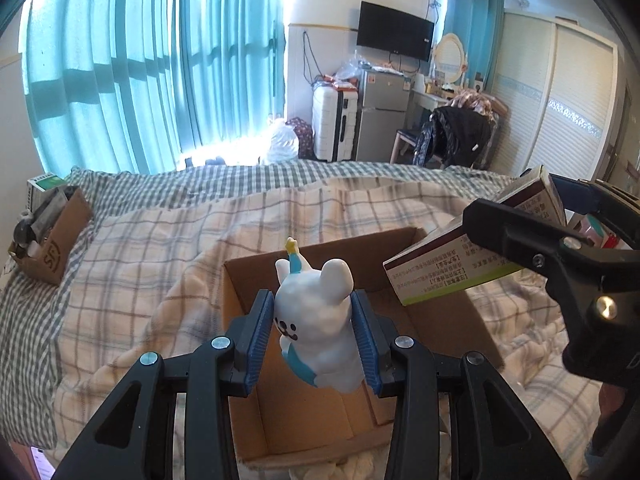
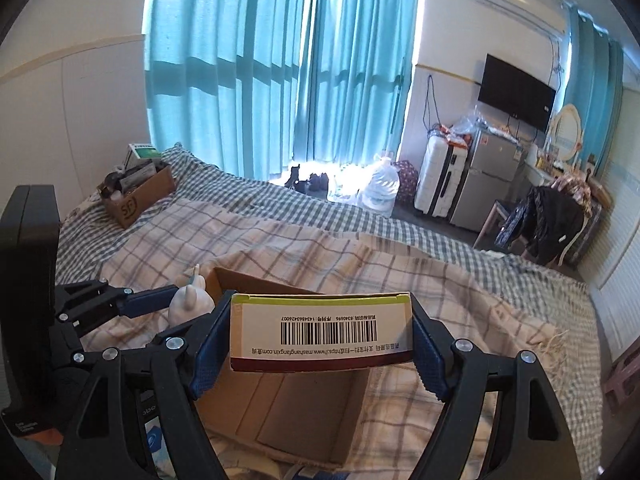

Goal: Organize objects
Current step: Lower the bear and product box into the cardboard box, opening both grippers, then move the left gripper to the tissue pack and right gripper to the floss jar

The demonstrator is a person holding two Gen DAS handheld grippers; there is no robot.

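1. The left claw (image 1: 314,336) pinches a white bear figurine (image 1: 316,320) between its blue pads (image 1: 260,336), one pad on each flank of the toy
2. The figurine is glossy white with rounded ears, a small black dotted face turned to the left, a pale blue band low on its body and a blue-and-yellow spike on its head; it hangs tilted above the open cardboard box (image 1: 476,328)
3. That box is plain brown, its flaps folded flat on the bottom, and it sits on the checked blanket (image 1: 140,264) of the bed; nothing shows inside it
4. The right claw (image 2: 322,340) pinches a medicine carton (image 2: 320,332) by its two long sides, the end panel facing the camera
5. The carton is white with a lime-green strip along the top edge, a dark maroon strip along the bottom, a black barcode and upside-down printed text; in the left wrist view it (image 1: 460,264) juts in from the right, above the box's right wall, with the right claw (image 1: 516,232) clamped around it
6. In the right wrist view the figurine (image 2: 188,300) and left claw (image 2: 160,300) show just left of the carton, beside the box (image 2: 304,412)
7. A second, smaller cardboard box (image 1: 56,236) full of items rests far off at the left corner of the bed
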